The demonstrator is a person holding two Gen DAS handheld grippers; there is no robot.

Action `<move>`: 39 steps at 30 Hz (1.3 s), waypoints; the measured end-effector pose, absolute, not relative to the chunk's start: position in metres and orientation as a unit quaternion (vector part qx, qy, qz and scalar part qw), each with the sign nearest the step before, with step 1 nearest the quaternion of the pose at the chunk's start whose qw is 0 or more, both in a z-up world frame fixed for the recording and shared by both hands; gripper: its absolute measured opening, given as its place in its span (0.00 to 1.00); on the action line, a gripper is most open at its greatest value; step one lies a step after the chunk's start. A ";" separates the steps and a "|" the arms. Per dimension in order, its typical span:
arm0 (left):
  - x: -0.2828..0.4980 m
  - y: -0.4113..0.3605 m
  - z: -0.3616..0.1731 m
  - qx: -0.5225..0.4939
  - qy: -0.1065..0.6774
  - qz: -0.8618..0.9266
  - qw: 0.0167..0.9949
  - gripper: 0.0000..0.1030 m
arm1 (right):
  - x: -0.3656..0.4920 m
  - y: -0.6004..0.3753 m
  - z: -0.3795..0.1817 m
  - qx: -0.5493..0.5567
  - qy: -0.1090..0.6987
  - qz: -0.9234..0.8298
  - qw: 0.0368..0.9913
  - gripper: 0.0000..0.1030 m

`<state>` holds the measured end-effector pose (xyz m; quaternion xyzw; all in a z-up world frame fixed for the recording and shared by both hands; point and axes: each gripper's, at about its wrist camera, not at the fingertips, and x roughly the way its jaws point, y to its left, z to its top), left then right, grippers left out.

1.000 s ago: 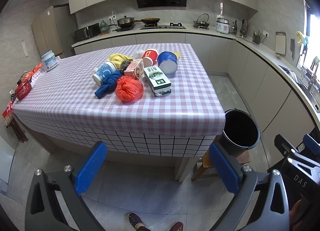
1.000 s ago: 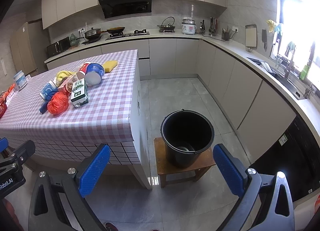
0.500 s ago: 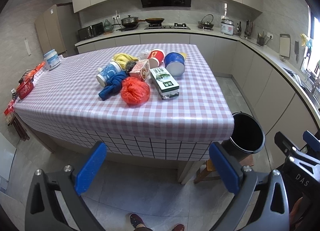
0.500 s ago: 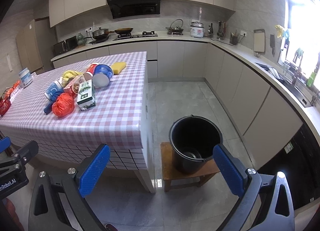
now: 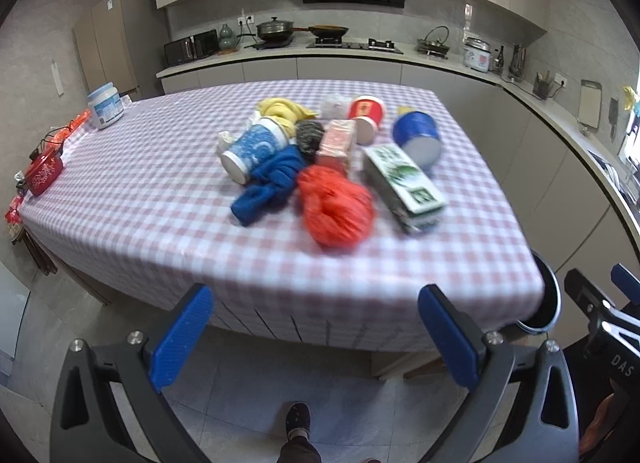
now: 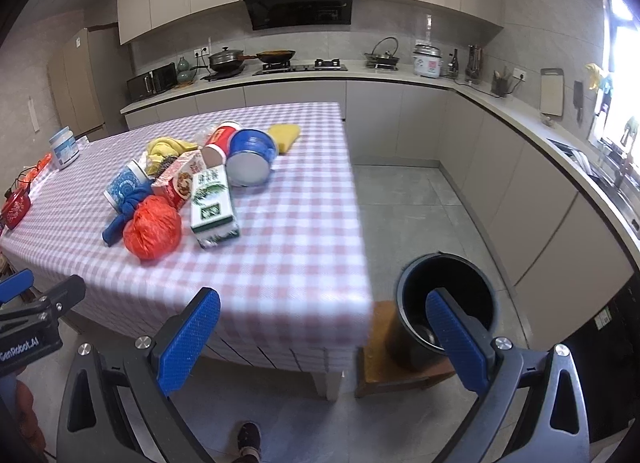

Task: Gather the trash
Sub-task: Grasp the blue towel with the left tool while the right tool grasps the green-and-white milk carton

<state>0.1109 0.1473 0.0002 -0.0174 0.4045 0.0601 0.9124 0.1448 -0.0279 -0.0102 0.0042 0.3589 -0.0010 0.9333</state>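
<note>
A pile of trash lies on the checked table: a red plastic bag, a blue cloth, a green-and-white carton, a blue patterned cup, a pink box, a red cup, a blue bowl and a yellow cloth. A black bucket stands on a wooden stool right of the table. My left gripper is open and empty before the table's near edge. My right gripper is open and empty near the table corner.
A white tub and a red pot sit at the table's left side. Kitchen counters run along the back and right walls. Grey floor lies between table and counters. My shoe shows below.
Both grippers have moved forward and up toward the table; the trash pile and table now look larger and closer. Both stay open and empty.
</note>
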 end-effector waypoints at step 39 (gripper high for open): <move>0.269 0.229 -0.060 -0.014 0.467 -0.046 0.883 0.63 | 0.336 0.092 -0.073 0.003 0.414 0.017 0.910 0.85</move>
